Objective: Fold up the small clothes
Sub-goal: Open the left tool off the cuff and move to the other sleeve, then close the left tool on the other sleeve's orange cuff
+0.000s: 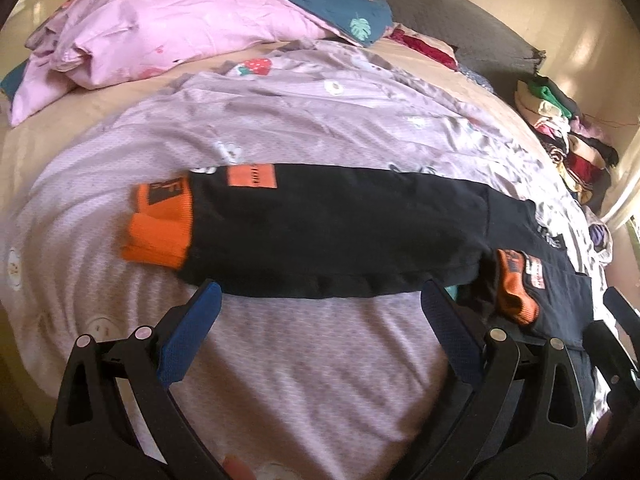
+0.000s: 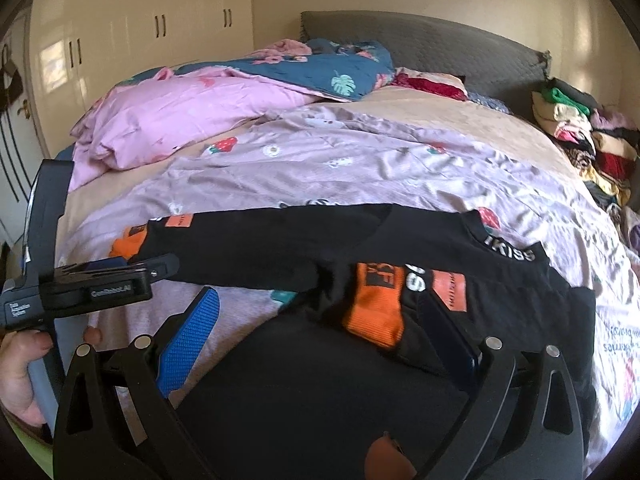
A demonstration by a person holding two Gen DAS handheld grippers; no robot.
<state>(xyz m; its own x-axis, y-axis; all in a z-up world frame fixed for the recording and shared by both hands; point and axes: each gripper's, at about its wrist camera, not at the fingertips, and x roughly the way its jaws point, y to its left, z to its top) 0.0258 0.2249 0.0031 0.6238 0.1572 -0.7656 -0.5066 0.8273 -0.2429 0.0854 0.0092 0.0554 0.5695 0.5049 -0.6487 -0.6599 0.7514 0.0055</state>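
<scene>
A: What does the left wrist camera show?

B: The left gripper hangs with its jaws spread wide and nothing between them, its blue-padded fingers low over the lilac bedsheet. Just beyond the fingertips a black sweatshirt lies flat across the bed, one sleeve stretched out to the left and ending in an orange cuff. A second orange cuff sits at the right, beside the right-hand finger. Further back lie a pink duvet and, at the far right edge of the bed, a stack of folded clothes.

A: And the right wrist camera?

B: The right gripper is also wide open, holding nothing. Its left finger is over the sheet, while its right finger is over the sweatshirt's body, close to the folded-in orange cuff. White letters reading "KISS" run along the neckband. At the left, the other gripper appears side-on, close to the outstretched sleeve, held by a person's hand. Cream wardrobe doors and a grey headboard stand behind the bed.
</scene>
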